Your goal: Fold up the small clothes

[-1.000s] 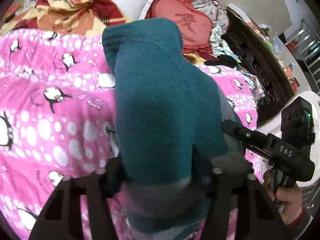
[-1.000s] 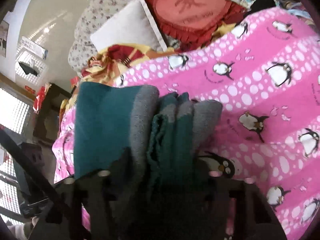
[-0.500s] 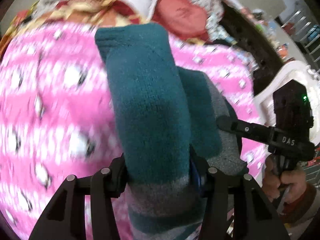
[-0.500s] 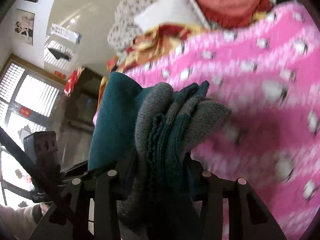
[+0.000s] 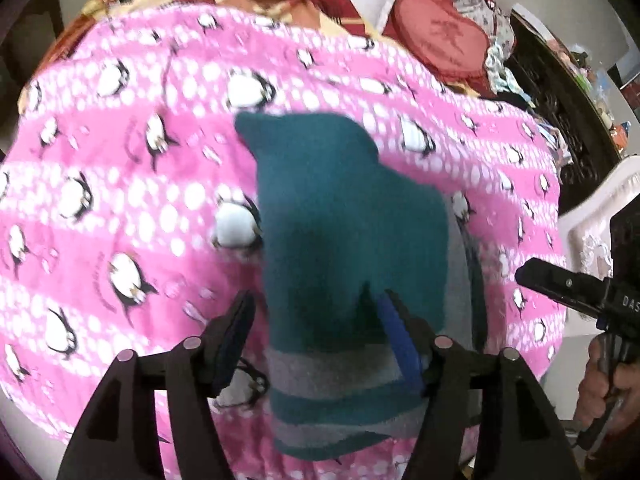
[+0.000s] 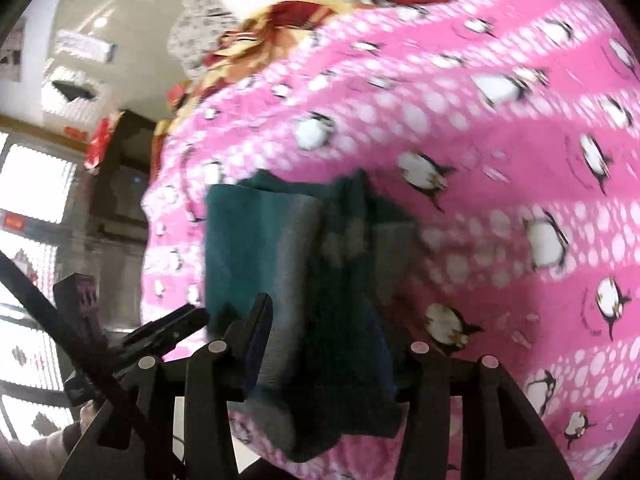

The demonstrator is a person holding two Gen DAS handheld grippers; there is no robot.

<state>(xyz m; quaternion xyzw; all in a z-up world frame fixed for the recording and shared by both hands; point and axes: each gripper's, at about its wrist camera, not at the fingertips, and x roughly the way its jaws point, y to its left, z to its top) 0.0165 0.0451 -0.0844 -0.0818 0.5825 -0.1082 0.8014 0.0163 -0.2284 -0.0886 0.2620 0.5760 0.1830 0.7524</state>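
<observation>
The step in hand appears to be the setting-down of a folded sock (image 5: 340, 240) on the pink penguin blanket (image 5: 120, 200). In the left wrist view the left gripper (image 5: 316, 320) has its fingers spread apart, the left one clear of the cloth and the blue-padded right one against the sock's edge. In the right wrist view the right gripper (image 6: 332, 344) also stands open, its left finger visibly off the fabric; the right finger is hidden behind the bundle. Both seem to have let go.

The next move probably calls for drawing both grippers straight back without dragging a layer and undoing the fold.

The sock is thick teal knit with grey bands, doubled into a chunky bundle (image 6: 312, 280), lying near the blanket's front edge.
</observation>
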